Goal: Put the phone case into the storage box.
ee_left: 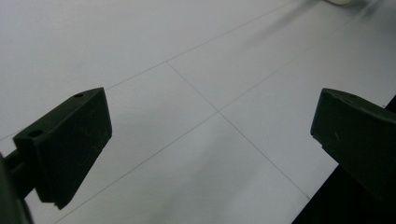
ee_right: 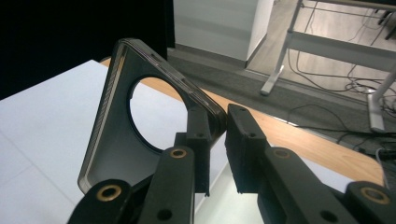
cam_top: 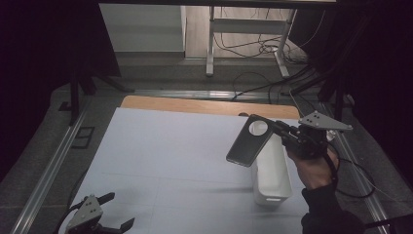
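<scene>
A dark grey phone case (cam_top: 246,144) with a round camera hole hangs tilted in the air, above the left rim of a white oblong bin (cam_top: 272,170). My right gripper (cam_top: 273,126) is shut on the case's upper corner, held by a hand in a dark sleeve. In the right gripper view the case (ee_right: 112,140) stands on edge to the left, its corner pinched between my right gripper's jaws (ee_right: 222,126). My left gripper (cam_top: 119,210) rests open at the table's front left corner. In its own view the left gripper (ee_left: 210,126) has its jaws wide apart over bare white sheet.
A white sheet (cam_top: 175,156) covers most of the table, with a wooden strip (cam_top: 195,105) bare at the far edge. Metal rails (cam_top: 48,170) run along both sides. Desk legs and loose cables (cam_top: 253,46) lie on the floor beyond, with black curtains at either side.
</scene>
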A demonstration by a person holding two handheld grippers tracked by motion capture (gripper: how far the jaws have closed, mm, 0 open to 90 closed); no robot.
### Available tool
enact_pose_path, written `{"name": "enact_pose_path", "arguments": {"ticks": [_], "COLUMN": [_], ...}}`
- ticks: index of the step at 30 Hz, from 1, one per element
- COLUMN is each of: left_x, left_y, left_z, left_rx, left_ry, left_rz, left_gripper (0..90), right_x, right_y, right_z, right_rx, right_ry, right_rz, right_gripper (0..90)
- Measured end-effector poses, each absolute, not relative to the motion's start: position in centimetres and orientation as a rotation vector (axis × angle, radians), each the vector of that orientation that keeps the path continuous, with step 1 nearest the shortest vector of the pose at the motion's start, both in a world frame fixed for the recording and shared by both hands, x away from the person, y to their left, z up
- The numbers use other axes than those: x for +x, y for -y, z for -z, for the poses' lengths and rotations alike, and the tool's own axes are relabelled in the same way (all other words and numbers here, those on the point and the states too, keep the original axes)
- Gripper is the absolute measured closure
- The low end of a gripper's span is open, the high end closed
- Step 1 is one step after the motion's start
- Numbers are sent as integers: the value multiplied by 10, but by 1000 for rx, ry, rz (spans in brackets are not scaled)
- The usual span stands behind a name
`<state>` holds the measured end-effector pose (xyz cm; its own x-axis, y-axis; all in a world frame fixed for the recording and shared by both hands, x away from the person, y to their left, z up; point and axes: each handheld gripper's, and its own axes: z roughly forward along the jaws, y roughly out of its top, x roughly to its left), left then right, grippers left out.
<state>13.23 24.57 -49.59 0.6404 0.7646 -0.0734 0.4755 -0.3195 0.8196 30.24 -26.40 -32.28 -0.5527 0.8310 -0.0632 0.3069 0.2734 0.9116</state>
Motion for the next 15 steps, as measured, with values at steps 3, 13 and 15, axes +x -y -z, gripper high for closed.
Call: {"name": "enact_pose_path", "arguments": {"ticks": [3, 13, 15], "left_x": [133, 133, 133], "left_y": [-245, -244, -243], "left_z": [496, 496, 496], "left_rx": [1992, 2000, 2005], "left_ry": [-971, -968, -966], "left_rz": [-415, -413, -418], "left_gripper": [0, 0, 0], "right_x": [306, 322, 325], "right_y": [267, 282, 284], "right_z": [321, 317, 317], "right_rx": [1023, 1041, 1040], "right_ry": [-1993, -1971, -1969], "right_rz": [-1242, -1220, -1217], "right_gripper": [787, 787, 787]}}
